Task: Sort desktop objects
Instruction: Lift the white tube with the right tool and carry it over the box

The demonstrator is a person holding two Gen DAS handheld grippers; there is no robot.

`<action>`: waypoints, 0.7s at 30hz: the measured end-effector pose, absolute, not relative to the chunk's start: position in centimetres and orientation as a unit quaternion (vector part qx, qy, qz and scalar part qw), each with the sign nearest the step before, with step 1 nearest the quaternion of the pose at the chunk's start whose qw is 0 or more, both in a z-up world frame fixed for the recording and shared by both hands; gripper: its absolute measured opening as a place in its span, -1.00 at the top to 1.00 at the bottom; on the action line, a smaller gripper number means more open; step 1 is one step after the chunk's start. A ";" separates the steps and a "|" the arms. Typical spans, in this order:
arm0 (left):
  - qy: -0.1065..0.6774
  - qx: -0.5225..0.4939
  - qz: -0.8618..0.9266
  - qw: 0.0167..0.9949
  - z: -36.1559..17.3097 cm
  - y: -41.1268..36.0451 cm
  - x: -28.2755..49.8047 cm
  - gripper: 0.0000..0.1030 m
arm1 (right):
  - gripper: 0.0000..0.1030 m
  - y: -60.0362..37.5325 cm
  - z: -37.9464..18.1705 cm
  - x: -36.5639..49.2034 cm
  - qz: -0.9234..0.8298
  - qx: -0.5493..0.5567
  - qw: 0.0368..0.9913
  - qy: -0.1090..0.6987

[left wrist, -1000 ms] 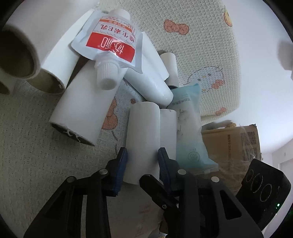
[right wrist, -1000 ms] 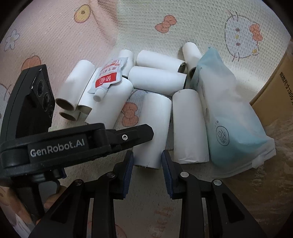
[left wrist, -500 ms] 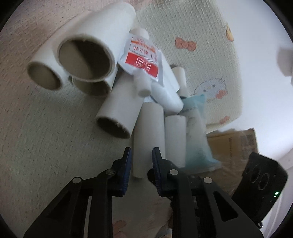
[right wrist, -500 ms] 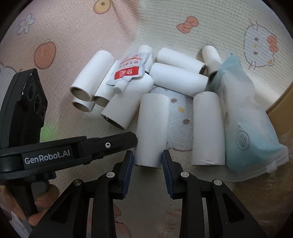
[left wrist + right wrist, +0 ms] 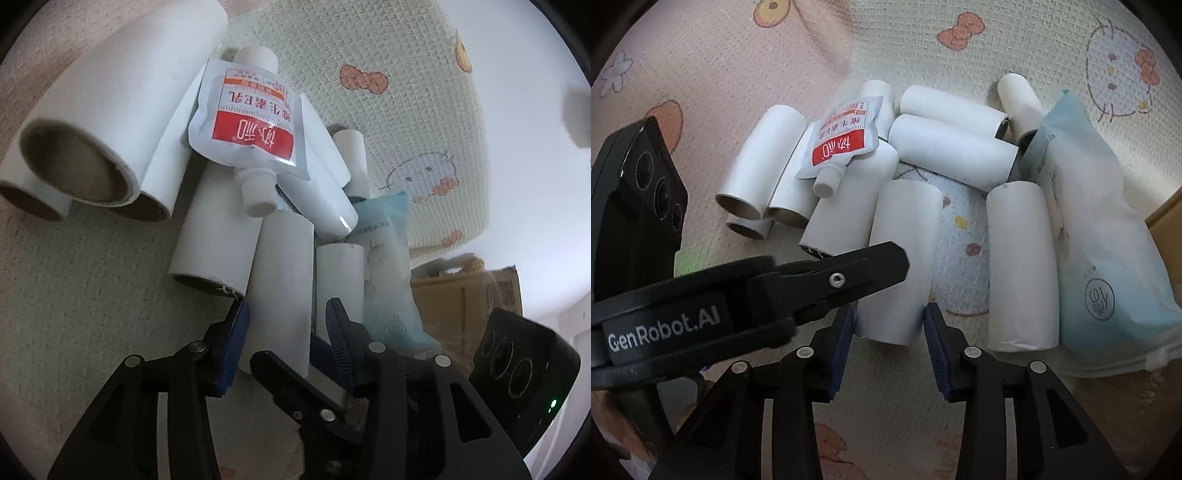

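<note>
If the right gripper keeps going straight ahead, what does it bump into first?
Most likely the white paper roll lying end-on between the right gripper pads. Its jaws have just been opening and don't seem to press it yet.

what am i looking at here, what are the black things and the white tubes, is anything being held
There is no robot: a person holds a hand-held claw in each hand, each with a fisheye camera looking along its fingers. One picture is from the left claw, the other from the right claw. On a cartoon-print mat lie white tubes, a red-labelled pouch and a blue pack. Both claws have just been opening around the same tube; its end sits between their pads, but neither appears to grip it.
</note>
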State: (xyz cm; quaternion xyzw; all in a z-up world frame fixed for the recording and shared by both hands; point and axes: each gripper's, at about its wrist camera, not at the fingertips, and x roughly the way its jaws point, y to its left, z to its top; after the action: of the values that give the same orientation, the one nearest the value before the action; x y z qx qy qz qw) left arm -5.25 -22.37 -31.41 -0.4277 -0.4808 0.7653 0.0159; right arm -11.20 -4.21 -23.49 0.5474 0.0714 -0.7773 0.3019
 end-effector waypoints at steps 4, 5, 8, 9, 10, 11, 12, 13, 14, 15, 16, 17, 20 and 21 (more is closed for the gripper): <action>-0.492 -0.432 0.756 0.012 -32.3 -22.4 -5.5 0.19 | 0.26 -4.1 -24.0 -11.4 -0.776 0.551 0.301 0.063; -0.493 -0.431 0.756 0.014 -32.3 -22.6 -5.4 0.19 | 0.26 -4.0 -24.0 -11.4 -0.776 0.550 0.302 0.061; -0.487 -0.419 0.766 0.016 -31.9 -22.4 -5.0 0.20 | 0.24 -4.0 -23.7 -10.7 -0.781 0.532 0.317 0.077; -0.479 -0.415 0.774 0.020 -31.6 -22.1 -4.8 0.20 | 0.23 -4.0 -23.6 -10.5 -0.783 0.526 0.321 0.084; -0.469 -0.414 0.780 0.023 -31.3 -21.9 -4.7 0.20 | 0.23 -4.1 -23.5 -10.1 -0.787 0.517 0.321 0.096; -0.456 -0.413 0.788 0.024 -30.9 -21.6 -4.7 0.21 | 0.23 -4.2 -23.3 -9.8 -0.791 0.511 0.319 0.108; -0.444 -0.412 0.795 0.025 -30.6 -21.3 -4.6 0.21 | 0.23 -4.3 -23.2 -9.8 -0.791 0.511 0.318 0.111; -0.429 -0.410 0.804 0.023 -30.0 -20.9 -4.5 0.22 | 0.23 -4.2 -23.1 -9.7 -0.791 0.512 0.315 0.110; -0.422 -0.407 0.810 0.022 -29.7 -20.7 -4.4 0.22 | 0.23 -4.1 -23.0 -9.6 -0.791 0.514 0.314 0.104; -0.416 -0.402 0.815 0.022 -29.3 -20.6 -4.2 0.23 | 0.23 -3.9 -22.6 -9.6 -0.792 0.514 0.316 0.092; -0.412 -0.396 0.820 0.023 -28.8 -20.5 -4.0 0.24 | 0.24 -3.7 -22.3 -9.5 -0.794 0.510 0.320 0.086; -0.410 -0.388 0.825 0.028 -28.3 -20.5 -3.7 0.25 | 0.24 -3.7 -21.9 -9.2 -0.797 0.504 0.322 0.085; -0.395 -0.377 0.838 0.030 -26.6 -20.4 -3.1 0.25 | 0.24 -3.9 -20.3 -8.6 -0.809 0.475 0.330 0.100; -0.392 -0.378 0.839 0.027 -26.2 -20.2 -3.1 0.25 | 0.24 -3.6 -19.7 -8.1 -0.809 0.473 0.333 0.102</action>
State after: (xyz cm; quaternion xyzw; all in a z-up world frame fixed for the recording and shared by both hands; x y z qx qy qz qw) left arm -3.12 -20.17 -26.24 -0.3775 -0.3919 0.8385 0.0267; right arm -8.12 -3.57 -19.69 0.4731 0.1024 -0.8093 0.3327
